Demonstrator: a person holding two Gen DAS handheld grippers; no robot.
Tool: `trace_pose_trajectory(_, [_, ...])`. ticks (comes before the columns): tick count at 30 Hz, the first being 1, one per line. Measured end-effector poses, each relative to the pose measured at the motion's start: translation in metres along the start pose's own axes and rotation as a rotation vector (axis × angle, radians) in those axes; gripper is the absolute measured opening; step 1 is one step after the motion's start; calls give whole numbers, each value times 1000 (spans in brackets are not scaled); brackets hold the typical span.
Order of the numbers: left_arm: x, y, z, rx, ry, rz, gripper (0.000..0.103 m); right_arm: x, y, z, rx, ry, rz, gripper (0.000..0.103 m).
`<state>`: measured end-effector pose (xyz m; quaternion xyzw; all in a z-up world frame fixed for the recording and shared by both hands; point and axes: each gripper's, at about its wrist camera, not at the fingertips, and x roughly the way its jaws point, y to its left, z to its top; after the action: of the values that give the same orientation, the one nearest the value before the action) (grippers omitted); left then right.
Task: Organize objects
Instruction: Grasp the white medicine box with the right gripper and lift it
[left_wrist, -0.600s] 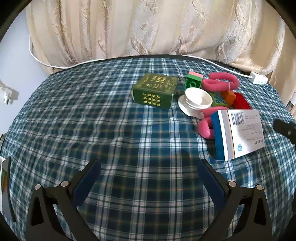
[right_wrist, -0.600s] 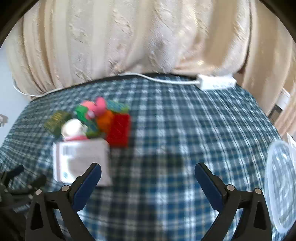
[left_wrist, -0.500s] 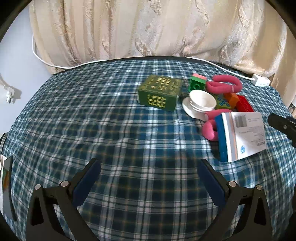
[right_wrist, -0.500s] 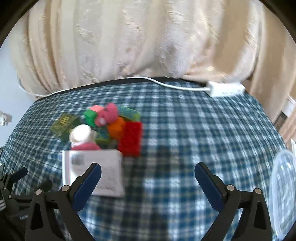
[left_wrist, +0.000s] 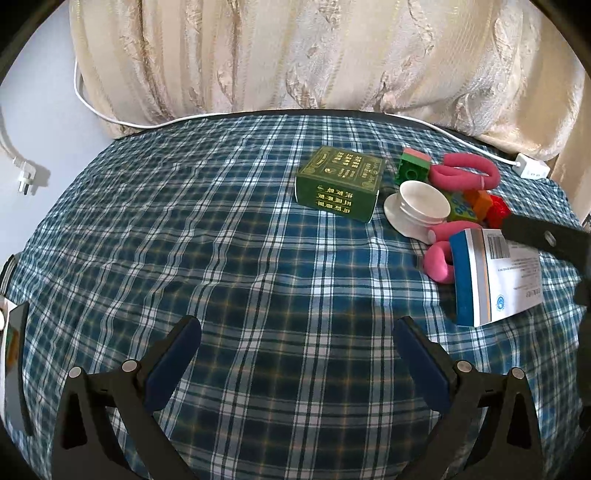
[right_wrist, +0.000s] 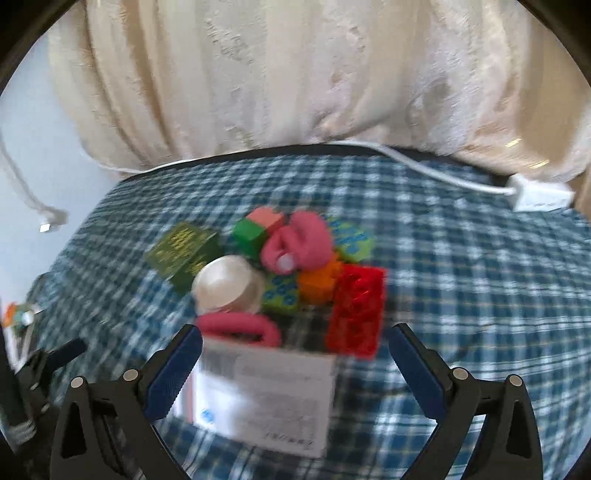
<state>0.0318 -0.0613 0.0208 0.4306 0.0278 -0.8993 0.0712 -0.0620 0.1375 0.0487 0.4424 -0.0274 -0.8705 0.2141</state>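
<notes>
My left gripper (left_wrist: 295, 354) hangs wide open, empty, over bare checked cloth (left_wrist: 221, 258); open room runs left and far to the table edge. My right gripper (right_wrist: 295, 362) is spread wide too, holding nothing, with the white box (right_wrist: 262, 395) lying between its fingers. Just beyond the box: red brick (right_wrist: 356, 310), pink ring (right_wrist: 240, 326), white cup (right_wrist: 229, 282), green box (right_wrist: 183, 249), all bunched. Bare cloth to the right; white power strip (right_wrist: 541, 194) at far right edge

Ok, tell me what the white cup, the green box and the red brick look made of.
White cup: probably glazed ceramic or plastic; smooth, glossy, thin rim. Green box: likely printed cardboard; sharp folded edges, gold lettering. Red brick: moulded plastic, shiny and studded.
</notes>
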Motion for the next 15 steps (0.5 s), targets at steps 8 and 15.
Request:
trace_pose_trajectory(8, [5,-2,2,-5,17,-2,103,-20,16,-32,-159,22,113,103])
trace_pose_trajectory(15, [6,-1,2,-10,17,-3,103,-28,37,-20,-269,-59,60,103])
